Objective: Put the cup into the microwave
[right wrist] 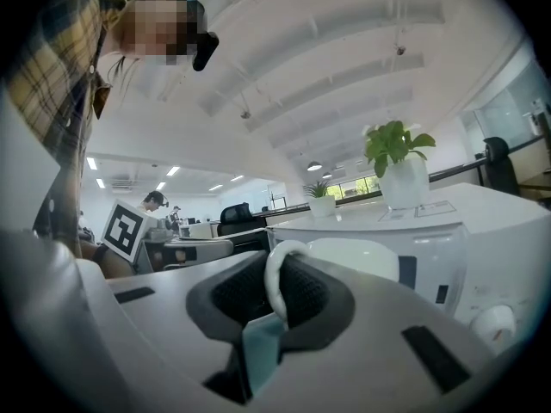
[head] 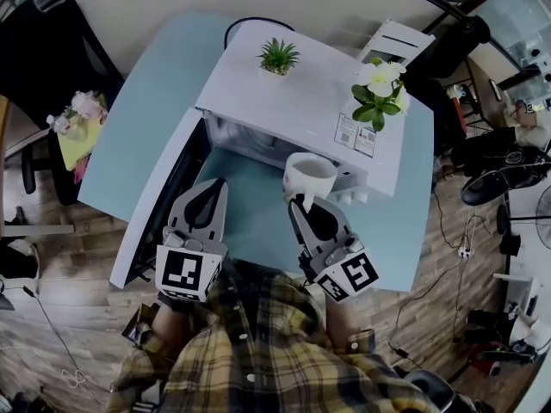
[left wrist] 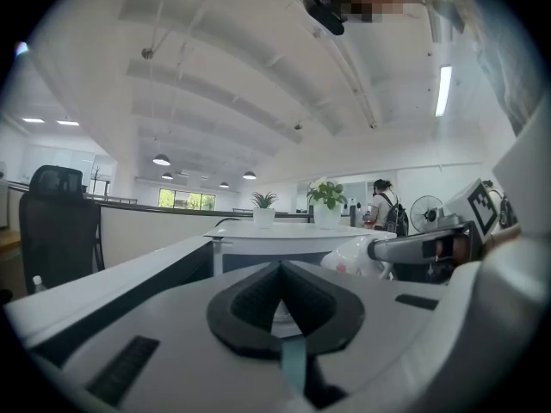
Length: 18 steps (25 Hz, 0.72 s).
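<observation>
A white cup [head: 310,175] hangs in front of the white microwave [head: 293,93], just right of its open cavity [head: 250,140]. My right gripper [head: 303,203] is shut on the cup's handle [right wrist: 274,286], and the cup's body [right wrist: 353,259] sticks out beyond the jaws. The microwave door [head: 155,205] stands swung open to the left. My left gripper [head: 219,186] is level before the cavity, between the door and the cup, shut with nothing in it. The left gripper view shows its joined jaws [left wrist: 280,269], with the cup [left wrist: 353,256] to the right.
The microwave stands on a light blue table [head: 146,119]. On its top are a small green plant [head: 278,56] and a white flowering plant [head: 379,89]. Knobs [head: 353,198] sit at its front right. Chairs and cables surround the table on the floor.
</observation>
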Tool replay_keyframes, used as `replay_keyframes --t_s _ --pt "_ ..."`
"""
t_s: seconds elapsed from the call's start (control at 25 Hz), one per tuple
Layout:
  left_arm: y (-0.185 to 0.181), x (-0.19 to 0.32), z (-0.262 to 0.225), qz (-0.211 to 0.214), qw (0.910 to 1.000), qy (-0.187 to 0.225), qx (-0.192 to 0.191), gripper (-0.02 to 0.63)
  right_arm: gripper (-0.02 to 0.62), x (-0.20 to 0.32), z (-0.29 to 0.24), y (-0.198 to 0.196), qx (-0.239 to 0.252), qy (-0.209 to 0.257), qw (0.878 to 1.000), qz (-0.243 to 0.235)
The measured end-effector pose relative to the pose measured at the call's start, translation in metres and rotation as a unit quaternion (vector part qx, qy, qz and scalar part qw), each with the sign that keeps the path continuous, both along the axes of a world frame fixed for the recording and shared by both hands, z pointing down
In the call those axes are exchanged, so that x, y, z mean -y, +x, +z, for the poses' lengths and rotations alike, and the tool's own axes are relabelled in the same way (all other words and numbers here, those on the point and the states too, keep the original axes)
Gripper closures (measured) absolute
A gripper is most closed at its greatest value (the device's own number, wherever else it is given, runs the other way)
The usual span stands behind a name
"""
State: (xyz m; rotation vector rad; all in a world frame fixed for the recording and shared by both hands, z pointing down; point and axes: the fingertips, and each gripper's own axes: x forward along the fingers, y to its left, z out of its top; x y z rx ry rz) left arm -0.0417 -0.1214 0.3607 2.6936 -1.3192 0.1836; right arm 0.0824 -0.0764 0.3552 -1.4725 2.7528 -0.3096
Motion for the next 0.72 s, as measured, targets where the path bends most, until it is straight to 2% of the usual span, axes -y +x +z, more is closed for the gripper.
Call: replay_keyframes --t_s 0.24,0.72 --pt "0.016 0.009 0.005 0.008 1.0000 -0.001 0.000 0.609 0.546 0.009 0.006 0.011 0.005 -0.005 1.000 -0.003" --pt "0.018 0.018 0.003 0.020 0.9998 -0.003 0.005 0.609 0.546 0.015 0.010 0.007 0.009 -0.012 1.000 -0.006"
